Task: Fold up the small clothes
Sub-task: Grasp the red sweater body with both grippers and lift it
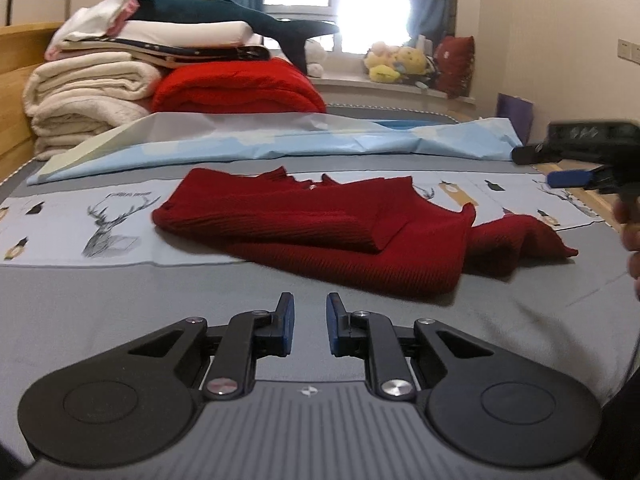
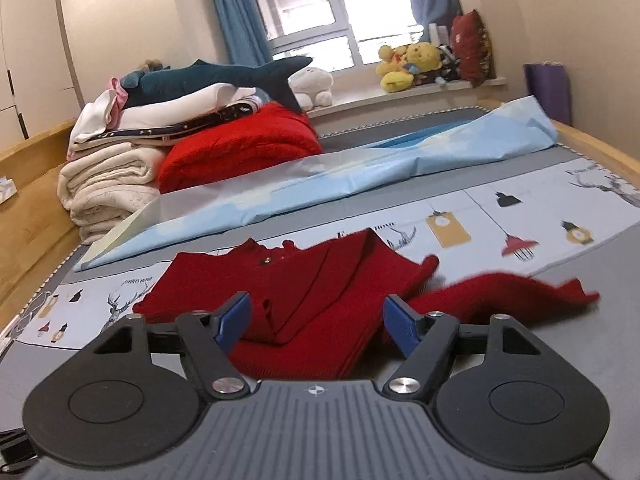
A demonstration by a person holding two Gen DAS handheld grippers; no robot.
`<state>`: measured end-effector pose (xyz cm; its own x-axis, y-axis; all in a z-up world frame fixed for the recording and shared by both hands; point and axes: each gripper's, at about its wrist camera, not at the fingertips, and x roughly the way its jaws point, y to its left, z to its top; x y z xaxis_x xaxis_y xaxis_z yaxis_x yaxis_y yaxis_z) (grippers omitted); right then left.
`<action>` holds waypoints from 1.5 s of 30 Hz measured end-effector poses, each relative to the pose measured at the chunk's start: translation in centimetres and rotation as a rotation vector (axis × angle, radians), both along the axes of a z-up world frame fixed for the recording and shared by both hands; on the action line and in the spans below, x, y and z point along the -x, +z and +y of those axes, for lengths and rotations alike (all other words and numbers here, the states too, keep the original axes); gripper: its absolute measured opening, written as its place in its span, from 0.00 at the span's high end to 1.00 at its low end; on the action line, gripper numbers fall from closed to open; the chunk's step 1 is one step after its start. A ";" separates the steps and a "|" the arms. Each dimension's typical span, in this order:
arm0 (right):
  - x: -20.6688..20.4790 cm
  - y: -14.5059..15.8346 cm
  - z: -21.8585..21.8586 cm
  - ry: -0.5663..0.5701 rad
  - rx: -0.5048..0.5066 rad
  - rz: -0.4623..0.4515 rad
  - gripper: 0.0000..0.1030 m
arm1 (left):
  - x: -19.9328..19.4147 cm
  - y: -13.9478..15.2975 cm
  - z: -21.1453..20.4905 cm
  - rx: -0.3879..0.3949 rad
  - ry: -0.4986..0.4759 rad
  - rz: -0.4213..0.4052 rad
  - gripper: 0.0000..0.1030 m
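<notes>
Two grippers faced one dark red knit sweater (image 1: 320, 232) lying partly folded on the bed cover (image 1: 120, 292). The left gripper (image 1: 310, 330) held nothing, its pads narrowly parted, the garment just ahead of its fingertips and apart from them. The right gripper (image 2: 316, 322) stood spread wide and empty, the sweater's near fold between and just beyond its fingers. The loose sleeve (image 2: 500, 294) trailed right of them; a pinch there would likely catch one layer only, dragging the fold askew.
</notes>
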<state>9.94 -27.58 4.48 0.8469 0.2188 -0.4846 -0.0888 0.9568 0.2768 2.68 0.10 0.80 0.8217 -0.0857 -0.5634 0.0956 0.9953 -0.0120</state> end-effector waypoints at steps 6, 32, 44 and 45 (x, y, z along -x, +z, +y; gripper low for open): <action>-7.0 -4.5 -2.7 -0.010 -0.046 0.181 0.27 | -7.3 -0.1 -0.9 -0.022 0.011 0.037 0.82; -22.2 -10.0 -6.7 -0.115 -0.134 0.289 0.91 | -30.9 -5.1 -3.6 -0.089 0.029 0.196 0.91; -18.5 -9.5 -7.9 -0.059 -0.001 0.414 0.88 | -15.0 -0.2 8.0 -0.151 -0.233 0.198 0.92; -17.4 -9.5 -8.5 -0.075 0.006 0.429 0.88 | -13.4 -0.6 8.8 -0.162 -0.244 0.209 0.93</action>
